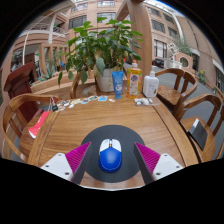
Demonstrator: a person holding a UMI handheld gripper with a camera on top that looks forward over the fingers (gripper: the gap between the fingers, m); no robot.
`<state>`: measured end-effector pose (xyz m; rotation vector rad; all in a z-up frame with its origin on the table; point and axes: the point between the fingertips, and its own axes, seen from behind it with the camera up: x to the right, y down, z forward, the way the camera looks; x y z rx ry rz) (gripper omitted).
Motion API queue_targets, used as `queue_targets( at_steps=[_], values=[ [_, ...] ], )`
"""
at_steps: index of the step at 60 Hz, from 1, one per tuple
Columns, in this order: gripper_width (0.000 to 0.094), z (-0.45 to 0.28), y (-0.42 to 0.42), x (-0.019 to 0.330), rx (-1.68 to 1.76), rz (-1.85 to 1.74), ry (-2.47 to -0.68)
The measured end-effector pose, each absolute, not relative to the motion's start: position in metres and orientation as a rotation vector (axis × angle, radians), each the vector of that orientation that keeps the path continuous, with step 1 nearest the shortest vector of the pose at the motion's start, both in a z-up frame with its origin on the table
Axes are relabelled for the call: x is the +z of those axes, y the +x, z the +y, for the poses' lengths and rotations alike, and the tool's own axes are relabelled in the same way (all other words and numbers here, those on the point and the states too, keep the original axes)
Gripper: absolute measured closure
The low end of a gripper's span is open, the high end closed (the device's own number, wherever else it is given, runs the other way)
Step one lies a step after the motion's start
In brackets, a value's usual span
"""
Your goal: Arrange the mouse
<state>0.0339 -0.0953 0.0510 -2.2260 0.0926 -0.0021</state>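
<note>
A blue and white mouse [110, 154] lies on a round dark mouse mat [112, 136] near the front edge of a wooden table [70, 122]. My gripper [111, 158] is open, with one pink pad [77, 158] to the left of the mouse and the other pad [148, 157] to its right. The mouse stands between the fingers with a gap at each side and rests on the mat.
At the table's far side stand a potted plant [102, 45], a yellow carton [134, 79], a blue cup [118, 84] and a white bottle [151, 84]. Small items [90, 99] lie in a row. Wooden chairs [183, 90] ring the table. A red item [39, 124] lies at the left.
</note>
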Motion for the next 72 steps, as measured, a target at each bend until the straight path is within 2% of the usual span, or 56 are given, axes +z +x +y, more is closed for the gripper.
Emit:
queue_targets(
  at_steps=[10,20,40,72],
  values=[
    [0.0078,-0.133,0.029,0.105,-0.026,0.06,-2.166],
    [0.0079,-0.179,0.02,0.133,-0.029,0.037,-2.138],
    [0.0078,-0.253,0.014,0.135,-0.053,0.003,-2.161],
    [0.0081,-0.265,0.008,0.137,-0.064,-0.031,-2.156]
  ],
)
